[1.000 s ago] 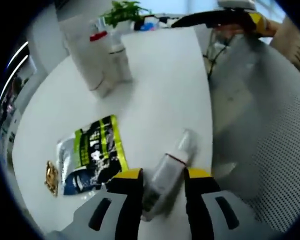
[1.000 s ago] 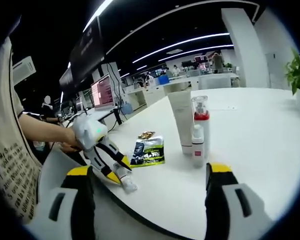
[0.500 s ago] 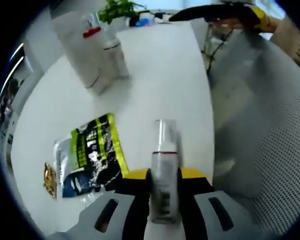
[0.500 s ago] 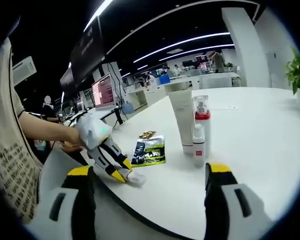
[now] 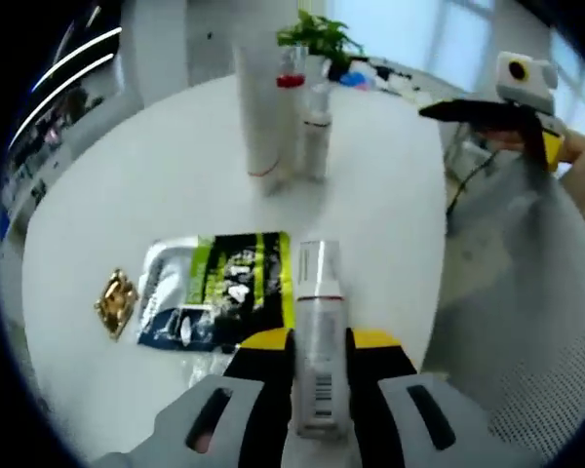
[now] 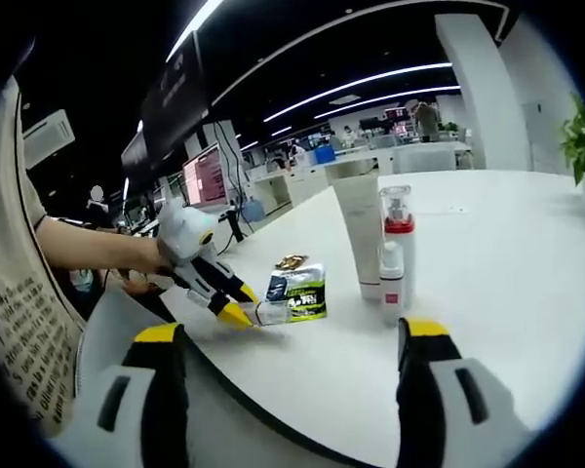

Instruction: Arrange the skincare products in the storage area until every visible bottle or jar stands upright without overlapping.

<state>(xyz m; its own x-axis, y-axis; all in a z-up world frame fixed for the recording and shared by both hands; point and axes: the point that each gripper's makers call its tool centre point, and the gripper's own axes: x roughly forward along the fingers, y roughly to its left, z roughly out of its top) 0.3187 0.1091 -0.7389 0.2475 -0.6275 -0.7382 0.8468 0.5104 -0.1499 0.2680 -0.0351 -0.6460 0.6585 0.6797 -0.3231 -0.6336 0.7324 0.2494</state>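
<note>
1. One bottle [image 5: 318, 336] is clamped between the jaws of the left gripper [image 5: 312, 343], cap pointing away from the hand; from the right gripper view it hangs close to level, just above the table [image 5: 127, 185] near its front edge. Tilted like that, it would likely tip or roll if let go before its base meets the surface.
2. Just beside the held bottle lies a green and black pouch [image 5: 219, 297], with a small gold wrapper [image 5: 115, 300] further along. Setting the bottle down on the pouch could leave it wobbling or overlapping.
3. Three items already stand upright well away: a tall white tube [image 5: 257, 107], a red-collared pump bottle [image 5: 292, 93] and a small white bottle [image 5: 317, 136], packed closely. A sweeping approach could knock them over.
4. The right gripper [image 6: 292, 390] is spread wide and holds nothing, hovering by the table edge, so it could steady the bottle.
</note>
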